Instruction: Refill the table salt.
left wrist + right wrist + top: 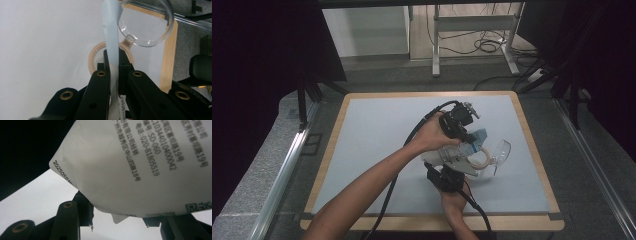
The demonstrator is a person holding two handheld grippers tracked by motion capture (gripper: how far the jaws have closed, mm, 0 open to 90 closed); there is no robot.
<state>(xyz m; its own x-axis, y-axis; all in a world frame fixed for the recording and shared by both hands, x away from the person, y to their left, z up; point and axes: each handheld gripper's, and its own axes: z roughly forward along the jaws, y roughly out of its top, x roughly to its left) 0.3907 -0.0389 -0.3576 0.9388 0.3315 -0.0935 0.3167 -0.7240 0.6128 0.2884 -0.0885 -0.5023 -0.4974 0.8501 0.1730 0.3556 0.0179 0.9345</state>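
Table (377, 130) grey, wood-edged – dark room; left gripper (113, 65) fingers pinch packet (111, 37), right gripper (117, 220) grips it too.

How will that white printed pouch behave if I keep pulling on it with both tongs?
The pouch looks like thin, creased film, so probably floppy and light. Its pale blue top edge stands in a thin strip between the left tongs, so it may stretch or tear rather than resist.

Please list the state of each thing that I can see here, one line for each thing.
Left tongs: shut on the packet's blue top edge.
Right tongs: shut on the packet's lower end.
Packet: held up off the table between both tongs, unopened as far as it shows.
Clear cup: lying on its side, looks empty.
Tape ring: lying flat on the table.
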